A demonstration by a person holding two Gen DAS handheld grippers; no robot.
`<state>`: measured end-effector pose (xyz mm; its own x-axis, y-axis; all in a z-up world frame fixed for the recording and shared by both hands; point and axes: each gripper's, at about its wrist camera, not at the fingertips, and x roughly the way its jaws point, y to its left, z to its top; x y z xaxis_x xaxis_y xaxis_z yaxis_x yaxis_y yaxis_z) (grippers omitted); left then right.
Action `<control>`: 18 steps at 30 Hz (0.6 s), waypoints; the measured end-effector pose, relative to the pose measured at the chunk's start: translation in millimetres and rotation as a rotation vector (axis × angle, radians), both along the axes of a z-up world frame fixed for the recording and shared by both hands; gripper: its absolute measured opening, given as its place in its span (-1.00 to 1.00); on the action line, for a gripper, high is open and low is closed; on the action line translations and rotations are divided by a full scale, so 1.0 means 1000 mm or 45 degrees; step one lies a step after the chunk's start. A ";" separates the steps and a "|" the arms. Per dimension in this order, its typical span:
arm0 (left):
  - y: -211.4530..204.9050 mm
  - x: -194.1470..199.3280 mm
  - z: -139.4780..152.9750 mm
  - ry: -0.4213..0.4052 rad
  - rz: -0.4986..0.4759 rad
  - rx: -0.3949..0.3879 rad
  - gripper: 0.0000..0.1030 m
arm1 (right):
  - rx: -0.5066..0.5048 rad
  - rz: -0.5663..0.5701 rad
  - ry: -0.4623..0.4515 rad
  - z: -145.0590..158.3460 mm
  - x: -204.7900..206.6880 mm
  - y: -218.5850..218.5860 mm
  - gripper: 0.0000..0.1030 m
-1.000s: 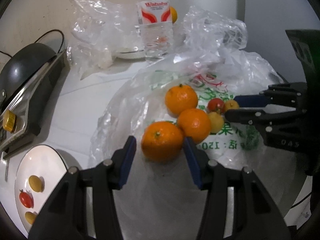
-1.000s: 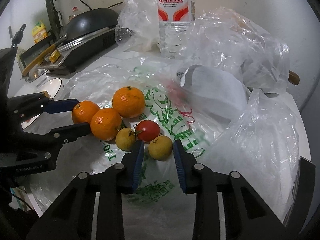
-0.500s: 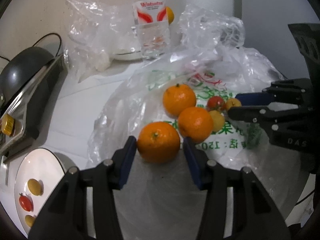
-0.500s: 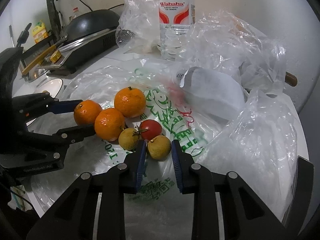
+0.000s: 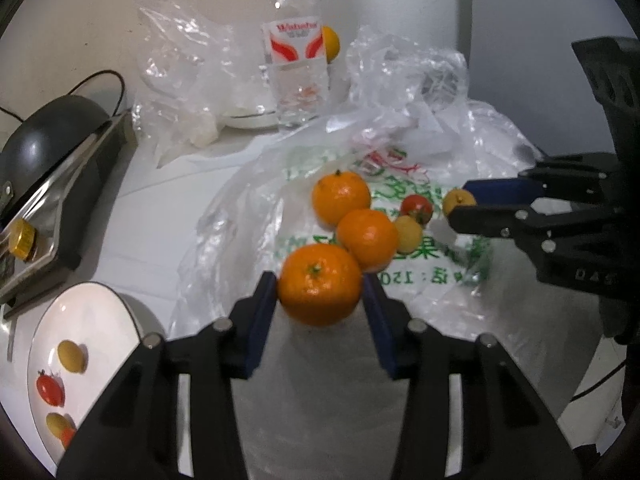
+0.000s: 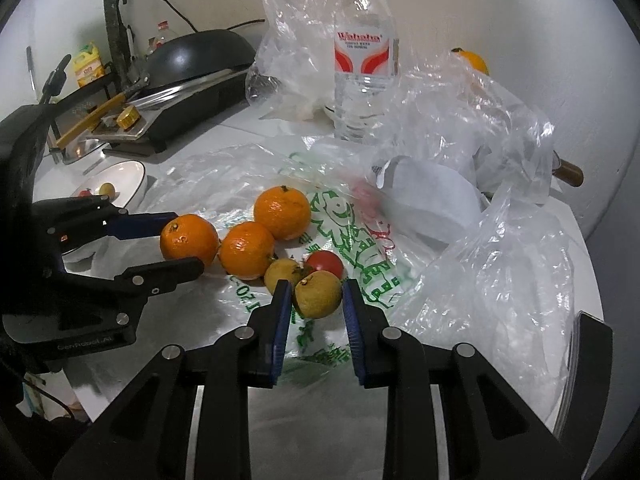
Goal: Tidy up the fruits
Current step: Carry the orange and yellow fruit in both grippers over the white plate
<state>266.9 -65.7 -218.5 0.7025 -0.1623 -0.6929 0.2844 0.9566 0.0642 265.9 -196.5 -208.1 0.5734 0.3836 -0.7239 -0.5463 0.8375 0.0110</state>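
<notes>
left wrist view: the left gripper (image 5: 320, 294) had just been closing, and its blue pads pinched the nearest round orange tangerine (image 5: 319, 284) at about 6 o'clock on the clear printed plastic bag (image 5: 436, 276). a white ceramic plate (image 5: 100, 312) sat at 8 o'clock.

right wrist view: the right gripper (image 6: 314, 300) was pinching a small yellow-green round fruit (image 6: 318, 294), with a red cherry tomato (image 6: 326, 263) just behind at 12 o'clock.
</notes>
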 end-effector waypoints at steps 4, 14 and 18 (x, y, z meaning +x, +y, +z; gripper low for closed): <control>0.001 -0.010 0.007 -0.003 -0.025 -0.038 -0.13 | -0.002 0.008 -0.021 0.007 -0.008 0.002 -0.46; 0.007 -0.034 0.021 -0.034 -0.043 -0.085 -0.13 | -0.008 0.019 -0.067 0.022 -0.031 0.010 -0.46; 0.010 -0.042 0.025 -0.040 -0.046 -0.108 -0.13 | -0.006 0.026 -0.085 0.027 -0.040 0.014 -0.46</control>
<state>225.1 -55.5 -193.4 0.7164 -0.2453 -0.6532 0.3180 0.9481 -0.0073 226.0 -182.3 -180.8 0.6125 0.3925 -0.6862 -0.5629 0.8260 -0.0299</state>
